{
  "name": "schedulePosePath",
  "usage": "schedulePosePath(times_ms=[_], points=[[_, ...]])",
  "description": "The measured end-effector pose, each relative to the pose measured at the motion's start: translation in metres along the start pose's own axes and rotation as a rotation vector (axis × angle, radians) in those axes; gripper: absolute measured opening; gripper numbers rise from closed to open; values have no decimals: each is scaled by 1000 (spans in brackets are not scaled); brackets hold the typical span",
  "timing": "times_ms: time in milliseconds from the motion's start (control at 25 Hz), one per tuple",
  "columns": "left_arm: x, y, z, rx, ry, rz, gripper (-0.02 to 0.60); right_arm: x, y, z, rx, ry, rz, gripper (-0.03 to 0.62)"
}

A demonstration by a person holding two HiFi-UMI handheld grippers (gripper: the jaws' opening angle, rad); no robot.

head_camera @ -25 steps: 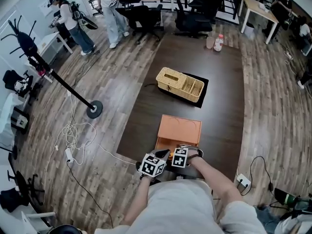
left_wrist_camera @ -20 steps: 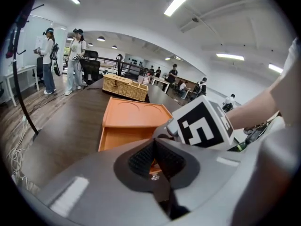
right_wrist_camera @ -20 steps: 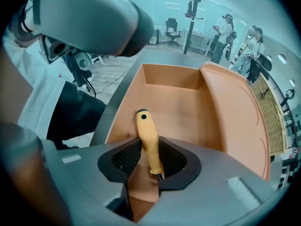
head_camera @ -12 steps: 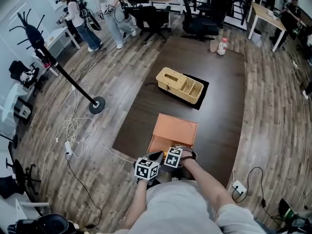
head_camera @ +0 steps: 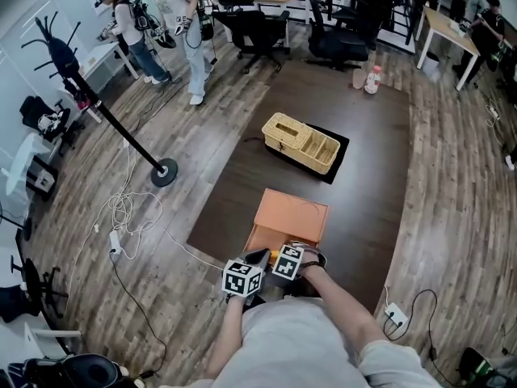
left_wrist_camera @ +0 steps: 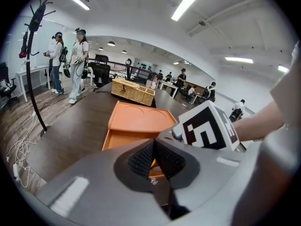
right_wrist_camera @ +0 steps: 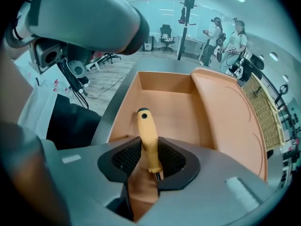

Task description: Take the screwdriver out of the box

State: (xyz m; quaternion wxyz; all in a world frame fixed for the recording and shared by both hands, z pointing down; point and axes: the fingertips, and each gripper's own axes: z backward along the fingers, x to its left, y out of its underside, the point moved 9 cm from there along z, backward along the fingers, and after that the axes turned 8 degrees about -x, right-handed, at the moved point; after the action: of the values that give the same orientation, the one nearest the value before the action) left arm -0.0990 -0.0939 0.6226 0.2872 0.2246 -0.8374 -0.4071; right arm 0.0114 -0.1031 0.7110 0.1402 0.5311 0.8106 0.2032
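An orange box (head_camera: 262, 238) lies open at the near end of the dark table (head_camera: 367, 176), its lid (head_camera: 291, 214) folded back flat beyond it. In the right gripper view the box's inner wall (right_wrist_camera: 164, 83) and lid (right_wrist_camera: 228, 117) show. My right gripper (right_wrist_camera: 149, 160) is shut on a screwdriver (right_wrist_camera: 147, 133) with a yellow-orange handle, held just above the box's floor. In the head view the right gripper (head_camera: 300, 257) sits over the box's near edge. My left gripper (head_camera: 258, 259) is beside it at the left, jaws shut on nothing (left_wrist_camera: 155, 158).
A wicker basket (head_camera: 300, 142) on a black mat stands mid-table, with bottles (head_camera: 372, 79) at the far end. Left of the table are a stand with a round base (head_camera: 164, 171) and loose cables (head_camera: 121, 212). People (head_camera: 182, 23) and office chairs (head_camera: 335, 39) are behind.
The head view has shifted slightly. Both grippers stay at the box's near end, with the right one still shut on the screwdriver.
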Motion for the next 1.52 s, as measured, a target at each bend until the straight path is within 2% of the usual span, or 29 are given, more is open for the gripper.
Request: schedulePosePath(times_ms=[240,400,1200,1520], points=[[-2,-2,4,5,-5,0,54,6,-5,5,-23,6,-1,105],[-12,-5,-1,2,-3,-4,54,4,6,20,-42,21,-27,101],[14,3,-3,7,-60,23,54,-10,0,23,-139,87,-104,98],[16,7,5,4,-60,28,54,-7,-4,28,-165,116,-126,98]])
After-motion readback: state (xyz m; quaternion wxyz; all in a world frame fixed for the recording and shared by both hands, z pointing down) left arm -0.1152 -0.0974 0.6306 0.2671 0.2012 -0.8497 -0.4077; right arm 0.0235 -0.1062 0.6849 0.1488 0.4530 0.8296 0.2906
